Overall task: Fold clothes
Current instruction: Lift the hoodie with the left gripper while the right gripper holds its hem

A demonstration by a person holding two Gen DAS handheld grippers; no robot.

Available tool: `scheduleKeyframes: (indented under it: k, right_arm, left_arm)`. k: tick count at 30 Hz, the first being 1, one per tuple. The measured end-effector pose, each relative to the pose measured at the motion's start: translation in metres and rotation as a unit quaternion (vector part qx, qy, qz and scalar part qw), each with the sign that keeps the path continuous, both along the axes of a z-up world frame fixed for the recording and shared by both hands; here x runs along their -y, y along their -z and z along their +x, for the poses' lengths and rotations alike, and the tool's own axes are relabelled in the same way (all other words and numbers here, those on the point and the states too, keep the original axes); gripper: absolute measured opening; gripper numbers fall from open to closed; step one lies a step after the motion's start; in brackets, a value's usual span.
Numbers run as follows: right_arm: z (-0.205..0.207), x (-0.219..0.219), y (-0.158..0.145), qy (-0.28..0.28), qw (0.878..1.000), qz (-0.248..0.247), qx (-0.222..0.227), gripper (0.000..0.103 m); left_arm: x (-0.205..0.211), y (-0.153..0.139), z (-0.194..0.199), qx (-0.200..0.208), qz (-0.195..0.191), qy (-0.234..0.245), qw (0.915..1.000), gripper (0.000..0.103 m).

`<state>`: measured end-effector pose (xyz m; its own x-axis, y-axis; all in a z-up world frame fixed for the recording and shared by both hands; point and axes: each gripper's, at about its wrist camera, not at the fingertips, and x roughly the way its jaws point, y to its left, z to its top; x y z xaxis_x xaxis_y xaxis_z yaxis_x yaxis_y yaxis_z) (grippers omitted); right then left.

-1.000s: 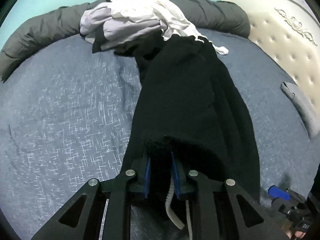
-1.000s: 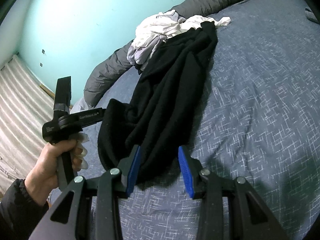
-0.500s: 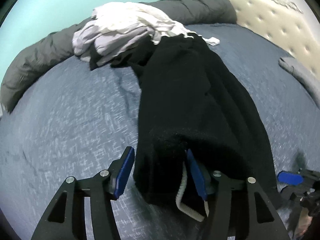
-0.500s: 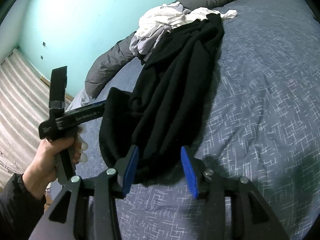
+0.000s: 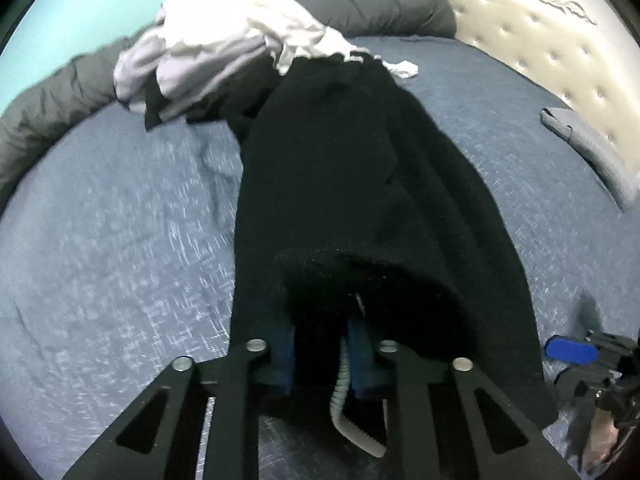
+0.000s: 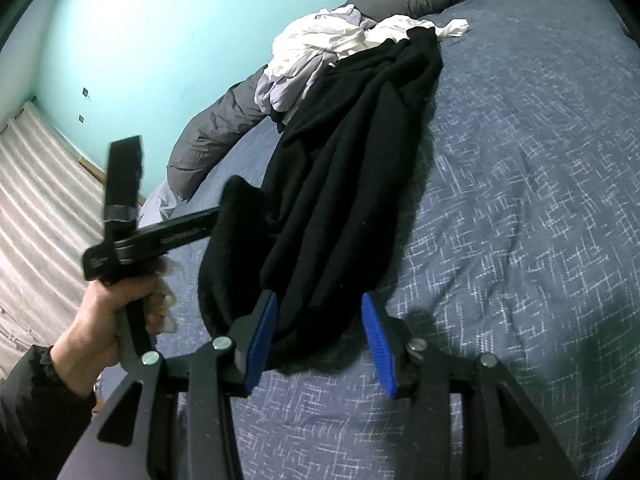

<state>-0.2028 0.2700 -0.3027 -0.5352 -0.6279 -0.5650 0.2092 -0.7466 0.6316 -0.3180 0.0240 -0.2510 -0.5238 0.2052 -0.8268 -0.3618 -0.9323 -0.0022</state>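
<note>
Now we close our left gripper (image 5: pixel 320 354) on the near hem of the black garment (image 5: pixel 360 184), stretched along the blue bed (image 5: pixel 120 260); our right gripper (image 6: pixel 320 340) stands unclenched at its edge.

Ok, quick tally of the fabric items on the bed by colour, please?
Black: 1, the black garment, its near end between the closing left gripper jaws
White or pale lilac: 1 crumpled pile; separate pieces cannot be told apart
Dark grey: 1 rolled duvet along the far edge
Light grey: 1 folded item by the headboard
Total: 4
</note>
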Motion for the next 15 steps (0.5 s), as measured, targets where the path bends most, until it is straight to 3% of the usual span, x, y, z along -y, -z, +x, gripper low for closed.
scheduleKeyframes:
  k: [4, 9, 11, 13, 15]
  right_arm:
    - [0.004, 0.0, -0.005, 0.006, 1.0, 0.015, -0.011, 0.045]
    - [0.023, 0.005, -0.014, -0.002, 1.0, 0.008, -0.011, 0.045]
    - [0.034, 0.012, -0.019, -0.014, 1.0, 0.009, -0.015, 0.049]
    - [0.04, 0.02, -0.025, -0.022, 0.999, 0.018, -0.022, 0.062]
    - [0.04, 0.034, -0.034, -0.033, 0.998, 0.044, -0.04, 0.063]
  left_arm:
    - [0.009, -0.031, 0.014, -0.021, 0.025, -0.017, 0.9993, 0.012]
    - [0.018, -0.076, 0.037, -0.044, 0.026, -0.029, 0.9983, 0.011]
    - [0.023, -0.088, 0.044, -0.047, 0.033, -0.035, 0.9977, 0.01]
    - [0.027, -0.097, 0.049, -0.047, 0.043, -0.041, 0.9971, 0.01]
    - [0.028, -0.098, 0.053, -0.045, 0.046, -0.043, 0.997, 0.01]
